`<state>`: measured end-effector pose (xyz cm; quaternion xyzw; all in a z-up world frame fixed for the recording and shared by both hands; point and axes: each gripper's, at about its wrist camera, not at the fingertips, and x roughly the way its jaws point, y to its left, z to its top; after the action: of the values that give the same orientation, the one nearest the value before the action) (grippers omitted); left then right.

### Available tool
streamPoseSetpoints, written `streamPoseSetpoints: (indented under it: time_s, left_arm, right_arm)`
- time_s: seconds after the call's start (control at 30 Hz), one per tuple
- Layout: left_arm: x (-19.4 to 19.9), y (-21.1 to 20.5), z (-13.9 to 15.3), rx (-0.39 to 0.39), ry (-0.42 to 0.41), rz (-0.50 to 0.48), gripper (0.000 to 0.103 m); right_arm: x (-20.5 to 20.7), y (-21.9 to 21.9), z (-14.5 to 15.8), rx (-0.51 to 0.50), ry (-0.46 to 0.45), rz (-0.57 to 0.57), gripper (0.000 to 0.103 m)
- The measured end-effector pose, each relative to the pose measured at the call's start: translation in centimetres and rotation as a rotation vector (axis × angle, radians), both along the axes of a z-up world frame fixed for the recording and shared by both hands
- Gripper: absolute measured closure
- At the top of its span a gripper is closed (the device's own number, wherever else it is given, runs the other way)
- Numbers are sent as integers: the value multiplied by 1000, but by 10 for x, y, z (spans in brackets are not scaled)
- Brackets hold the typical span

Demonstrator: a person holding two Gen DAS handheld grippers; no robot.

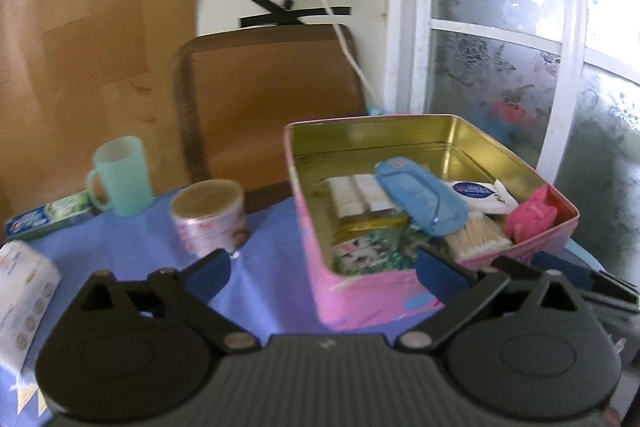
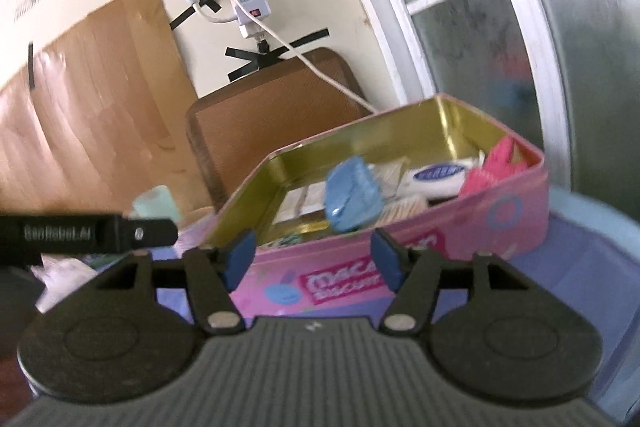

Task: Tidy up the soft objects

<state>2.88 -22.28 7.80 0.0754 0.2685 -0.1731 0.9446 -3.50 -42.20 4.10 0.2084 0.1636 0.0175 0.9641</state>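
A pink tin box (image 1: 360, 291) with a gold inside stands on the blue tablecloth. It holds a blue soft pouch (image 1: 420, 195), a pink soft item (image 1: 528, 217), a white tube (image 1: 476, 193), white pads (image 1: 360, 197), cotton swabs (image 1: 476, 235) and a green pack (image 1: 368, 251). My left gripper (image 1: 324, 273) is open and empty, just before the box's near left corner. The box (image 2: 400, 267) also shows in the right wrist view, with the blue pouch (image 2: 352, 199) and pink item (image 2: 488, 171) inside. My right gripper (image 2: 314, 261) is open and empty at its front wall.
A small tin can (image 1: 210, 217), a mint green mug (image 1: 120, 177), a toothpaste box (image 1: 48, 217) and a white tissue pack (image 1: 20, 295) lie left of the box. A brown chair back (image 1: 272, 95) stands behind the table. The left gripper's arm (image 2: 80, 233) shows at the left.
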Motion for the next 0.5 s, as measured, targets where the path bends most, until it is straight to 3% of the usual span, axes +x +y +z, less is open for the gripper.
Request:
streamPoseSetpoints:
  time_s: [0.1, 0.3, 0.5]
  left_arm:
    - [-11, 13, 0, 3, 22, 19, 0]
    - [-30, 33, -1, 11, 63, 32, 0]
    - [-39, 50, 0, -22, 104, 55, 0]
  right_arm:
    - [-5, 1, 5, 88, 17, 21, 18]
    - [-17, 14, 16, 195, 44, 55, 16]
    - [-23, 32, 29, 181, 57, 82, 14]
